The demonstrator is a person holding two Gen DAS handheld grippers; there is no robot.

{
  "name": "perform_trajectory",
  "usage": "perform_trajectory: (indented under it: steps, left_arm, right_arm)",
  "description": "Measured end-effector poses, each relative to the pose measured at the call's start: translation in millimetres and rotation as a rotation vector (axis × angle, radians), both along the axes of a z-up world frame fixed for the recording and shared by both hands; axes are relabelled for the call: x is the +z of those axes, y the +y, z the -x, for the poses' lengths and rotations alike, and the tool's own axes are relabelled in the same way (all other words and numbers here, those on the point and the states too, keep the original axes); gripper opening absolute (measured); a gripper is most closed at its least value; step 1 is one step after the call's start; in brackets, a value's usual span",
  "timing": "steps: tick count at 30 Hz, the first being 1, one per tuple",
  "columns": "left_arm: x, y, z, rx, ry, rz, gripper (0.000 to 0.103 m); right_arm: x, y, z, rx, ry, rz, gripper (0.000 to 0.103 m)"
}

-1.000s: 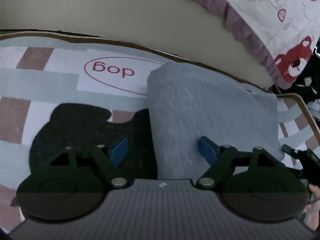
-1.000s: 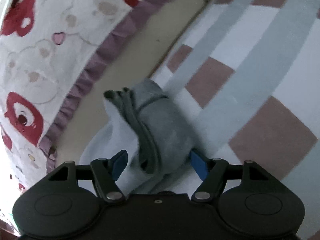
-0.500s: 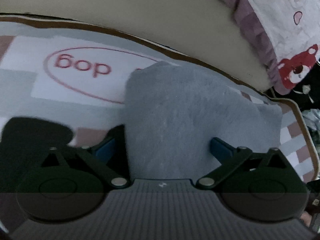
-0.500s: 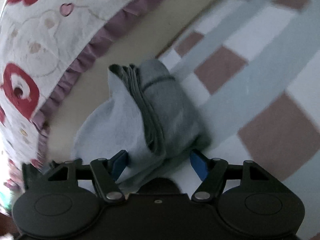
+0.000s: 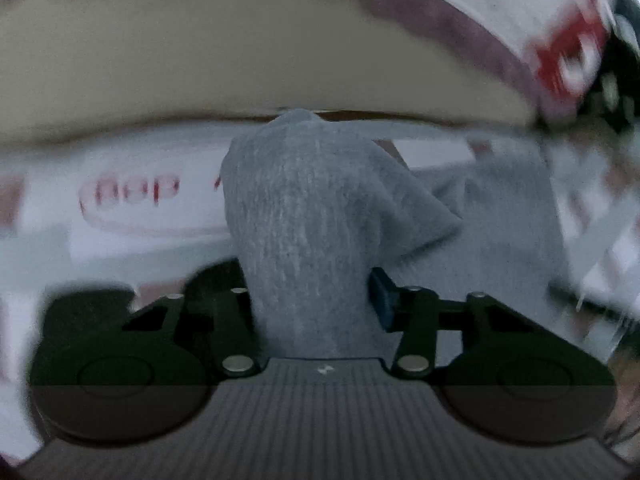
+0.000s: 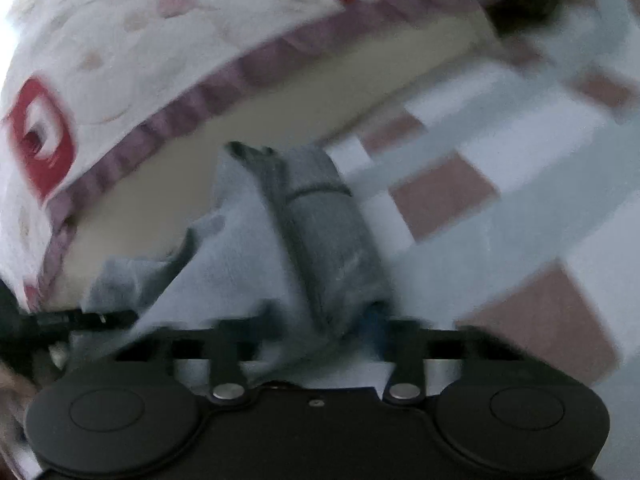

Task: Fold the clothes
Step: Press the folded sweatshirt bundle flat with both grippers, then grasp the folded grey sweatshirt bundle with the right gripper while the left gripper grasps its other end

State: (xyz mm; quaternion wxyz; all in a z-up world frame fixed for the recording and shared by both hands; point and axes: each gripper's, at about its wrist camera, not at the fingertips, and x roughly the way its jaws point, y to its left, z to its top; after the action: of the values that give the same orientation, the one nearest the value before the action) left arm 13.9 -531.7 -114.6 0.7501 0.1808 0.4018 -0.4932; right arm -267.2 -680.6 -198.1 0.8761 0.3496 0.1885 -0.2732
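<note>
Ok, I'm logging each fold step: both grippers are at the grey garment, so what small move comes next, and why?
Probably finish the pinch, then lift together. The left gripper and right gripper are both closing with the grey garment bunched between their jaws, the rest lying on the checked mat.

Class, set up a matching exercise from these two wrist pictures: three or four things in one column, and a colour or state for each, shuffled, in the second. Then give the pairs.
Things:
1. grey garment
2. mat
3. bedspread
4. left gripper

Descriptions:
A. white with red bears and a purple frill
B. jaws closing, cloth between them
C. bunched up and lifted
D. checked in grey, white and brown

Pairs: 1-C, 2-D, 3-A, 4-B
</note>
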Motion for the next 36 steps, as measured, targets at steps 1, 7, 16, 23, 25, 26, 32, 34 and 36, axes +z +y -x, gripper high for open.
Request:
perform_trajectory:
  steps: [1, 7, 16, 23, 25, 26, 32, 34, 36]
  left_arm:
    - [4, -5, 11, -0.021, -0.061, -0.022, 0.042]
    - [2, -6, -1, 0.040, 0.006, -0.018, 0.047]
    - [-23, 25, -47, 0.152, 0.305, 0.070, 0.056]
    - [-14, 32, -39, 0.040, 0.282, 0.155, 0.050]
    - [-11, 37, -37, 0.023, 0.297, 0.197, 0.050]
    - [-10, 40, -38, 0.030, 0.308, 0.202, 0.050]
    - [3, 44, -21, 0.051, 0.277, 0.217, 0.042]
    - [12, 46, -7, 0.023, 0.258, 0.211, 0.042]
    - [13, 42, 6, 0.013, 0.256, 0.168, 0.042]
  right_arm:
    - [4, 3, -6, 0.017, 0.050, 0.056, 0.031]
    - [13, -3, -6, -0.031, 0.093, -0.011, 0.035]
    - [16, -4, -8, 0.048, 0.208, -0.023, 0.074]
    - [-2, -7, -1, 0.017, 0.062, 0.035, 0.093]
    - [-6, -5, -6, 0.028, 0.016, 0.051, 0.093]
    - [-7, -3, -9, 0.033, -0.008, 0.058, 0.094]
    - [20, 4, -5, 0.033, -0.087, 0.165, 0.040]
    - [46, 16, -6, 0.037, -0.054, 0.282, 0.038]
    - [62, 27, -5, 0.020, -0.026, 0.377, 0.038]
